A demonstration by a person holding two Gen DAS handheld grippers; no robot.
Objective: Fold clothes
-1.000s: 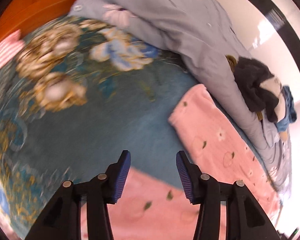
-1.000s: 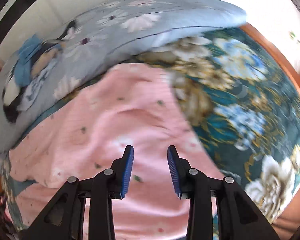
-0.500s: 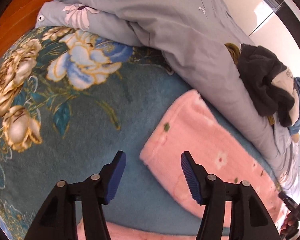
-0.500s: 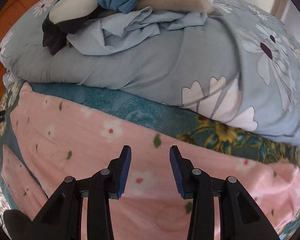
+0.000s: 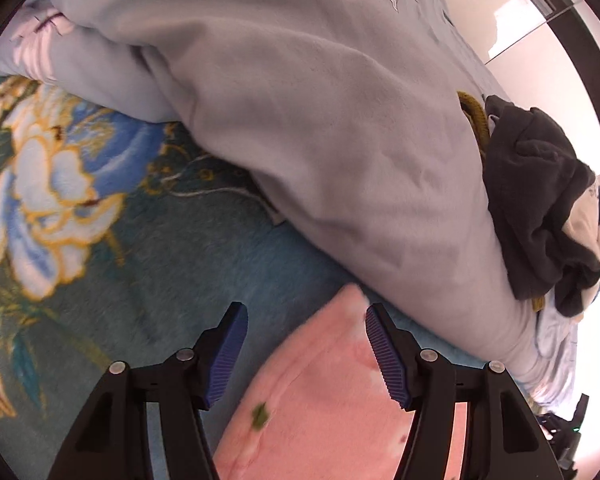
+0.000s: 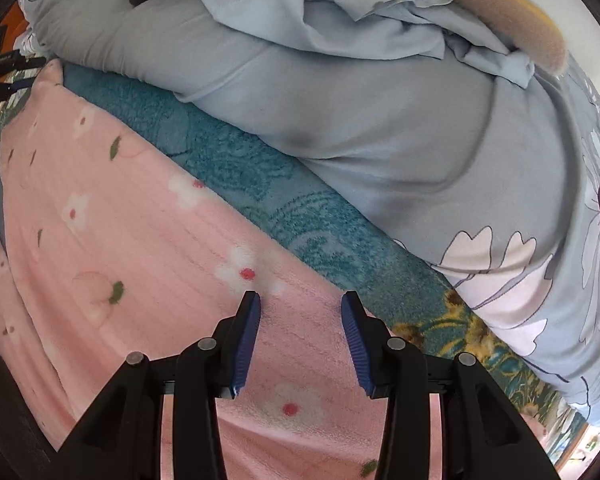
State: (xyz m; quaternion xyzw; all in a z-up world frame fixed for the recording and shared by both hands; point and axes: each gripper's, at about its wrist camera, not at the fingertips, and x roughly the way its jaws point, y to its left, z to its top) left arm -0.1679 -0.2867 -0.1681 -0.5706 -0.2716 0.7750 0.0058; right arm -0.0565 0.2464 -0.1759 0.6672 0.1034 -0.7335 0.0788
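A pink fleece garment (image 5: pixel 324 400) with small flowers lies spread on the teal floral blanket (image 5: pixel 100 240). In the left wrist view its narrow end reaches up between the fingers of my left gripper (image 5: pixel 304 310). The jaws are opening and the pads stand clear of the cloth. In the right wrist view the pink garment (image 6: pixel 140 240) runs from the upper left to the bottom. My right gripper (image 6: pixel 300 298) points down over it near its far edge, open, with only the flat cloth under the gap.
A bulky grey-blue duvet (image 5: pixel 320 120) with white flowers lies along the far side of the garment, seen also in the right wrist view (image 6: pixel 380 120). On it sits a heap of loose clothes: dark (image 5: pixel 540 208), light blue (image 6: pixel 340 4). A strip of teal blanket (image 6: pixel 260 184) separates duvet and garment.
The left gripper slid across the blanket to the end of the pink garment and its jaws widened. The right gripper rolled, sank over the garment's far edge and opened slightly.
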